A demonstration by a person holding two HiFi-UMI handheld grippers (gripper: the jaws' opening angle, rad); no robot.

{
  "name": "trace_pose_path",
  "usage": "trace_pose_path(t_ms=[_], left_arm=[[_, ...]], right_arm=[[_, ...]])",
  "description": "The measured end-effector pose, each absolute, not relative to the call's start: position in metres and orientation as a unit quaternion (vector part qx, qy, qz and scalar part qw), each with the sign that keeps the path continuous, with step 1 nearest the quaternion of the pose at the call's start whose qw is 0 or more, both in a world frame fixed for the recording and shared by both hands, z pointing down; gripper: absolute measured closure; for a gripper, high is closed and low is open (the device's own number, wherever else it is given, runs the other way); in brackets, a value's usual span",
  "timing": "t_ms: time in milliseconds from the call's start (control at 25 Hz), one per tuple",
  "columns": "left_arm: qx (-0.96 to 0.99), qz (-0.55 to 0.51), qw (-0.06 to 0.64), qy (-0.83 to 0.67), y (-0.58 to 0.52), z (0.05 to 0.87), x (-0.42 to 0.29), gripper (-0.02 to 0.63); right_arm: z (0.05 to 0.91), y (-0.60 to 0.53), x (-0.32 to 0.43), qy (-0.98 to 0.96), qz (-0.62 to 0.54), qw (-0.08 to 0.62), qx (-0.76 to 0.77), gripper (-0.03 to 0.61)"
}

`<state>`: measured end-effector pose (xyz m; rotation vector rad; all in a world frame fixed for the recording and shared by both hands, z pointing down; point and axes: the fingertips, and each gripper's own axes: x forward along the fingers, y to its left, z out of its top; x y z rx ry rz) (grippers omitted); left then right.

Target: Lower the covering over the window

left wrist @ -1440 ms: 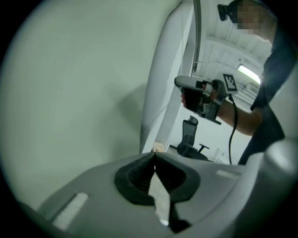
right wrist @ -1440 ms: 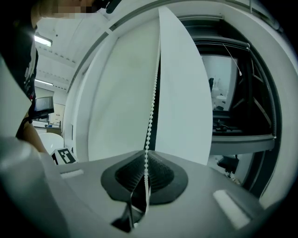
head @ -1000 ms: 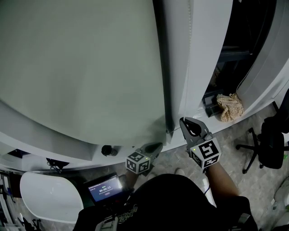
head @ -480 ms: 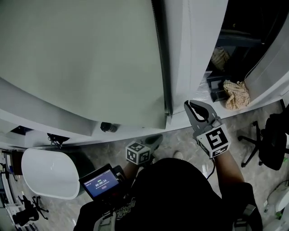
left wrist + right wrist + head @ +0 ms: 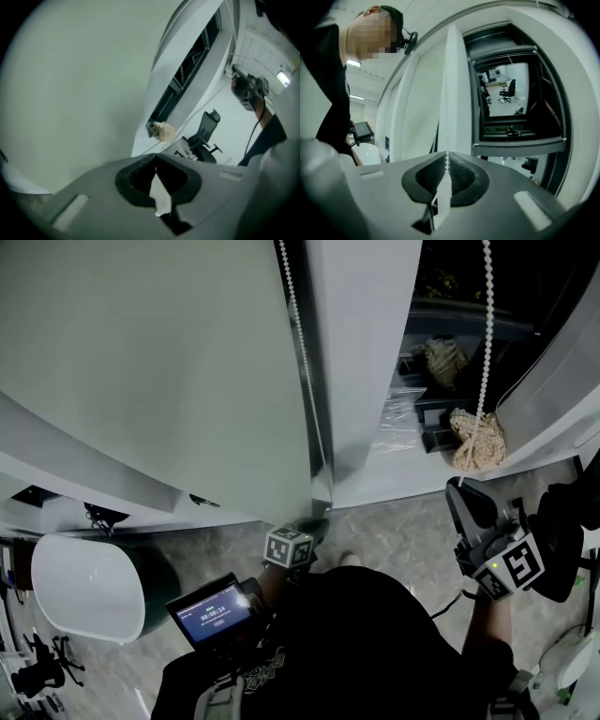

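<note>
A pale grey-green roller blind point(image 5: 141, 362) hangs over the left window, and it fills the left of the left gripper view point(image 5: 70, 93). A white bead chain point(image 5: 485, 334) runs down across the dark right-hand opening into my right gripper point(image 5: 457, 487). In the right gripper view the bead chain point(image 5: 446, 117) rises straight from the closed tips of my right gripper point(image 5: 446, 153), which is shut on it. A second strand of the chain point(image 5: 300, 343) hangs beside the blind's edge. My left gripper point(image 5: 314, 524) is low, under the blind's corner. In its own view the left gripper point(image 5: 155, 155) is shut and empty.
A white window post point(image 5: 361, 362) stands between blind and dark opening. A crumpled cloth point(image 5: 478, 442) lies on the sill beside a small black box point(image 5: 433, 439). A black office chair point(image 5: 562, 521) stands right, a white oval tub point(image 5: 84, 587) left. A lit screen point(image 5: 211, 610) sits at my chest.
My right gripper has swung right, away from the post to the dark opening, and the bead chain now shows running into it. My left gripper has dropped a little beneath the blind.
</note>
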<state>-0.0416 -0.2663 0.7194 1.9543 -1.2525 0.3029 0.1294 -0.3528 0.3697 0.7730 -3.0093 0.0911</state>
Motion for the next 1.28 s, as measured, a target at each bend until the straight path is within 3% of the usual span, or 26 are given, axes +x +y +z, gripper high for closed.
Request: trace_pose_path(t_ms=[200, 400, 800, 1160, 1280], left_arm=[[0.725, 0.148, 0.389, -0.549, -0.271, 0.742, -0.088, 0.613], [0.71, 0.078, 0.371, -0.593, -0.302, 0.71, -0.122, 0.614], [0.773, -0.042, 0.294, -0.561, -0.275, 0.597, -0.075, 0.614], [0.783, -0.094, 0.277, -0.549, -0.2, 0.557, -0.089, 0.614], [0.792, -0.102, 0.267, -0.539, -0.176, 0.547, -0.104, 0.614]], right_arm=[[0.346, -0.384, 0.198, -0.943, 0.086, -0.092, 0.308, 0.563], [0.365, -0.356, 0.137, -0.968, 0.077, -0.065, 0.23, 0.562], [0.391, -0.317, 0.039, -0.989, 0.089, -0.053, 0.104, 0.561], [0.404, -0.31, -0.012, -0.984, 0.093, -0.063, 0.141, 0.554], [0.419, -0.3, -0.023, -0.973, 0.113, -0.048, 0.194, 0.513]])
